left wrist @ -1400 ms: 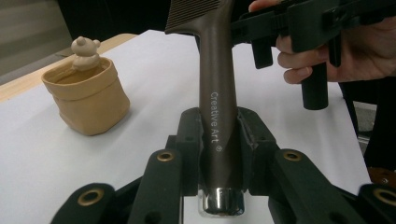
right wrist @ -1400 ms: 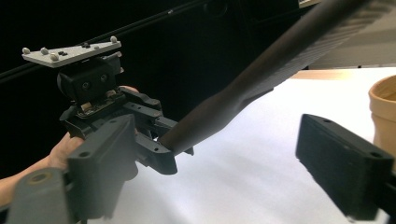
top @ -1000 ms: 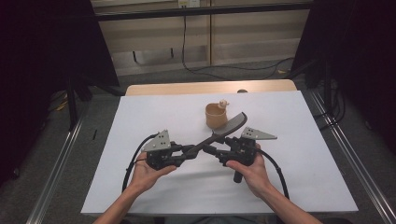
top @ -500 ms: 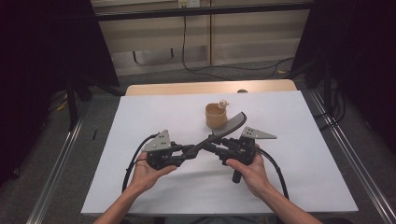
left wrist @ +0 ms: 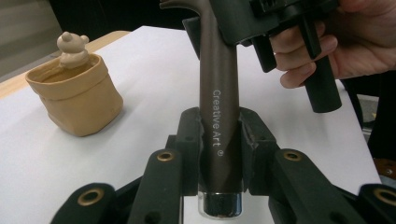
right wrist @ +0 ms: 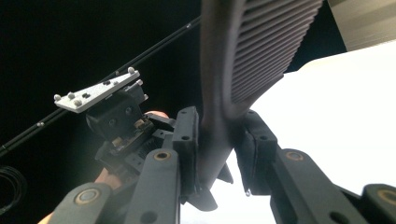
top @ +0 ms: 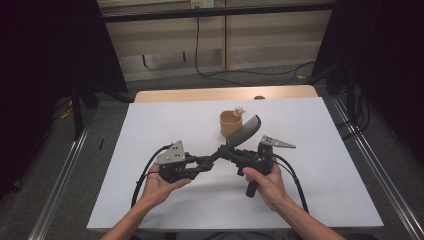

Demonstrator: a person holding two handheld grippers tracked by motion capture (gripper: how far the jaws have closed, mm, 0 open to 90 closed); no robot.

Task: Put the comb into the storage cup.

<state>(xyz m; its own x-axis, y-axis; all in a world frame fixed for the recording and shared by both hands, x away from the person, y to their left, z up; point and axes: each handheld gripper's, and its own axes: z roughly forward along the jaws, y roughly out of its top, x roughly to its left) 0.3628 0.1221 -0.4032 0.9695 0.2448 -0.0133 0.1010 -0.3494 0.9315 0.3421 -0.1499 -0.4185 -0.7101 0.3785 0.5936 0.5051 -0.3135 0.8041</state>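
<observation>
A dark brown comb point(top: 243, 132) with a long handle point(left wrist: 219, 88) printed "Creative Art" is held above the white table point(top: 150, 125), slanting up toward the far right. My left gripper point(top: 212, 160) is shut on the handle's butt end point(left wrist: 219, 133). My right gripper point(top: 228, 150) is shut on the comb's neck point(right wrist: 215, 140), just below the ribbed teeth point(right wrist: 266, 51). The two grippers cross close together. A tan pot point(top: 230, 123) with a small bear figure point(left wrist: 72, 45) on its rim stands just behind the comb's head.
The white sheet covers most of the table, and a wooden strip point(top: 200, 94) shows at the far edge. Metal rails point(top: 370, 165) run along both sides. Cables point(top: 145, 175) trail from the grippers toward the person's forearms.
</observation>
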